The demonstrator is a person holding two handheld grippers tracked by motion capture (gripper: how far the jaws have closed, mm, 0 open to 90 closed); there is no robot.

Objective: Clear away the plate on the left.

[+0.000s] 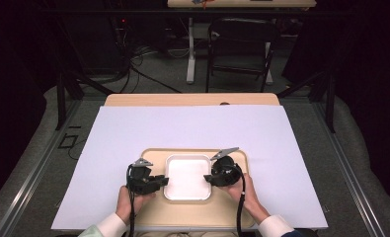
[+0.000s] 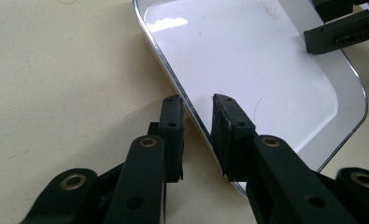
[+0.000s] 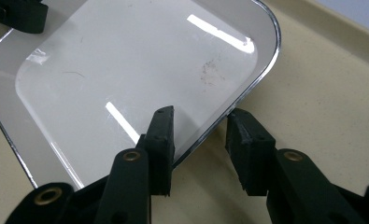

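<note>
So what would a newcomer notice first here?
The white dish, square with rounded corners, sitting in the middle of a beige tray on a white sheet. Next, the two black grippers either side of it: the left gripper and right gripper each straddle the dish's rim, one finger inside and one outside, with gaps showing.

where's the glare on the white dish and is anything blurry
Right gripper view: bright streaks on the white dish near its far corner and centre. Left gripper view: one highlight near the far rim; near jaws slightly soft. High view: dish evenly lit, dark surroundings.
</note>
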